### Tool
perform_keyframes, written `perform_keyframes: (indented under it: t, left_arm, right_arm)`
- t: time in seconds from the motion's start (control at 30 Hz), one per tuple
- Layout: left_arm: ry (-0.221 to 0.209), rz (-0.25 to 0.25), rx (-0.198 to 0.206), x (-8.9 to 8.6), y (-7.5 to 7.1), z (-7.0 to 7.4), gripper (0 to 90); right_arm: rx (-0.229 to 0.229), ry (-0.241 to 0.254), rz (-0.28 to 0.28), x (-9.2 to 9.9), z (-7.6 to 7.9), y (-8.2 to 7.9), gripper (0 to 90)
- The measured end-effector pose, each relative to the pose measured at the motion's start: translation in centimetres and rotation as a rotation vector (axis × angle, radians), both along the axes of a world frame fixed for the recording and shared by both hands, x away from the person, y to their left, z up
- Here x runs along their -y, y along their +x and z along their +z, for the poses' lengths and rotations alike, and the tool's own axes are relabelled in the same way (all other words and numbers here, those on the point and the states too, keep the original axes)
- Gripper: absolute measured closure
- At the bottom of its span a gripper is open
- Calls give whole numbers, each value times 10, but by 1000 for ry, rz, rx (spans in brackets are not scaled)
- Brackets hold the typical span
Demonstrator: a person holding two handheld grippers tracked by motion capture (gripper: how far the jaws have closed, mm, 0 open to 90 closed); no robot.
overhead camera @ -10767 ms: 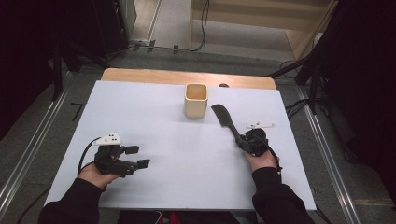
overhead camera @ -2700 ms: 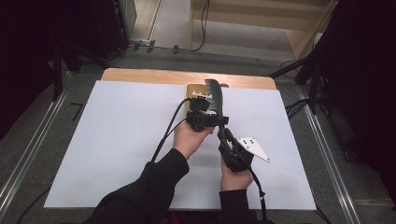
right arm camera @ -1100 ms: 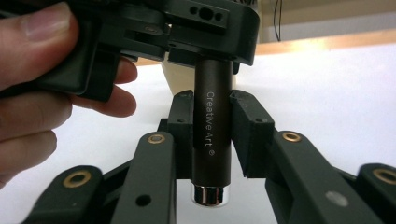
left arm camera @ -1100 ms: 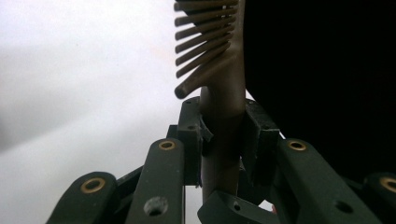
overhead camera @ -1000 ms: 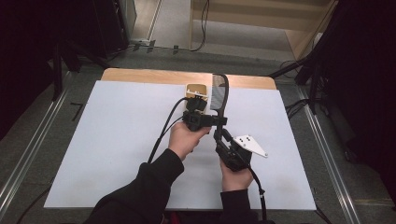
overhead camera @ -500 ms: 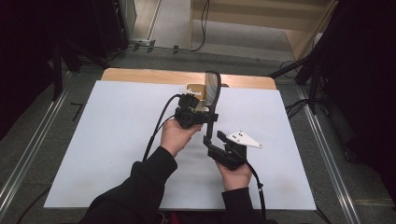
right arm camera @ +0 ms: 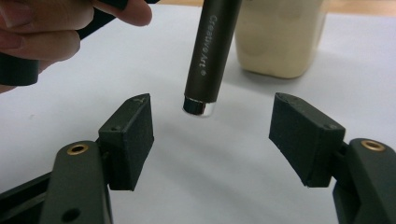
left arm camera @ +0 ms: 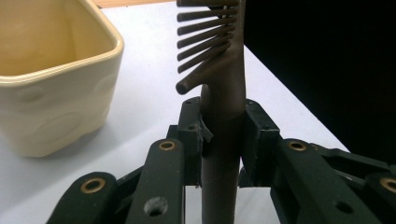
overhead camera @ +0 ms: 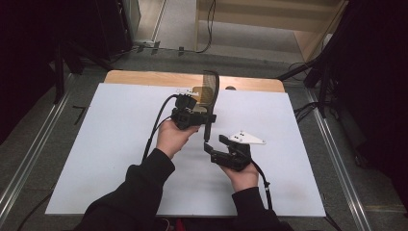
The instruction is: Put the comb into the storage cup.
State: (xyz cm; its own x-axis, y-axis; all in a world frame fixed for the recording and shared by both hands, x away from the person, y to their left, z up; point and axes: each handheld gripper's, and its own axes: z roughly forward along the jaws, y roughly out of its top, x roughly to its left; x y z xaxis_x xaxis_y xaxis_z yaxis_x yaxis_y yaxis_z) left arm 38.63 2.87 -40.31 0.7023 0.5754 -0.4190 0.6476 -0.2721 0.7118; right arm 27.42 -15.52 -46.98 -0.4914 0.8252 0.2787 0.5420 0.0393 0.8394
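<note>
White table covering (overhead camera: 96, 159) spreads under both forearms, with a strip of bare wood along its far edge and dark floor and stands beyond. What has just changed is the handover: a second ago both grippers were on the comb, and since then the right gripper (overhead camera: 214, 145) has been opening its jaws, which now stand wide apart with nothing pressed between them; in the right gripper view the comb's handle tip (right arm camera: 198, 106) hangs free between and beyond the two pads, touching neither. The left gripper (overhead camera: 199, 117) is clamped on the comb (overhead camera: 210, 91), its pads squeezing the handle just below the teeth, as the left gripper view shows (left arm camera: 224, 135). So the comb now rests with the left hand alone, and I judge the way is open to lower it into the cream cup (left arm camera: 51, 70) beside it. The comb is dark brown and slim, held upright with its teeth at the top, pointing toward the cup; its round handle carries pale lettering and ends in a shiny metal cap. It hangs above the table, just next to the cup, not yet inside it.
</note>
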Motion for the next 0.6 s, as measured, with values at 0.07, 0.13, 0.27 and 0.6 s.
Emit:
perform_keyframes:
  t: [0.07,0.13,0.27,0.6]
  left_arm:
    - [-11,1,-3,-4,1,1,726]
    - [-7,1,0,-6,1,3,726]
    - [0,4,8,-10,2,5,726]
    - [6,-4,19,-11,2,5,726]
  right_arm:
    - [-23,23,10,2,-1,2,273]
    - [-25,1,17,3,-1,4,272]
    - [-38,-70,38,2,-3,7,271]
    - [-41,-136,131,7,-3,6,271]
